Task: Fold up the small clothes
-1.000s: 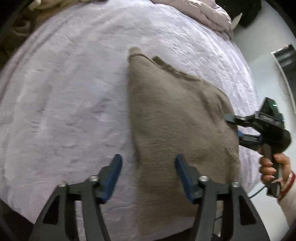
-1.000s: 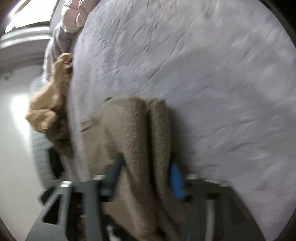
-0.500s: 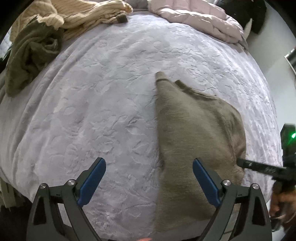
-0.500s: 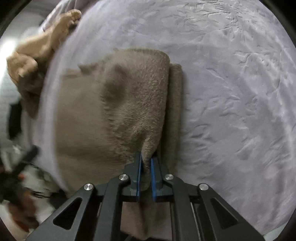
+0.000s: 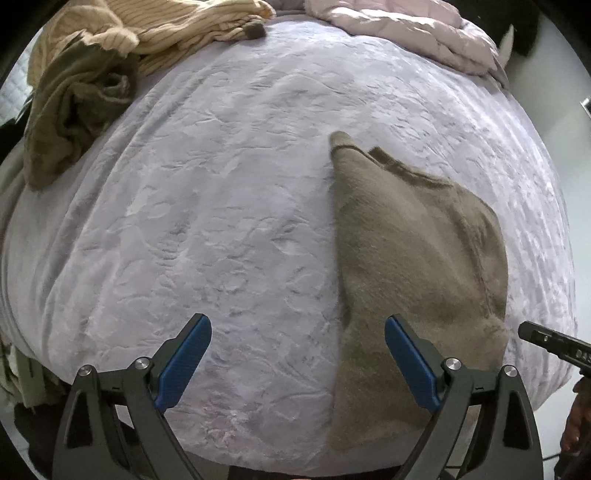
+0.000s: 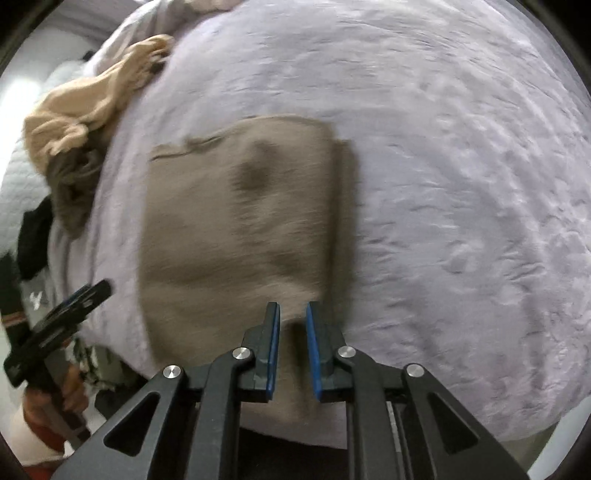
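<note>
The left claw (image 5: 297,363) stands wide apart with nothing between its blue-padded fingers, above the near part of the pale lilac textured bedspread (image 5: 207,221). Its right finger overlaps the near left edge of the fuzzy taupe-brown folded garment (image 5: 413,266), which lies flat on the bedspread toward the near right side of the bed. The right claw (image 6: 293,332) hangs just over the near edge of that same garment (image 6: 240,221), its blue pads a narrow gap apart; they grip no cloth, though blur softens the fabric there.

Only the right wrist view shows a second, narrower layer of the garment peeking out along its right side, and, left of the garment, a hand (image 6: 68,387) holding the left tool's handle. Only the left wrist view shows the dark ribbed trim at the garment's far edge and the tip of the right tool at the frame's right edge, with pale lettering too small to read.

Beyond the garment, to the far left, lies a heap of cream-striped and olive-brown clothes (image 5: 96,74); straight beyond it, a pale pink quilted duvet (image 5: 402,26).
</note>
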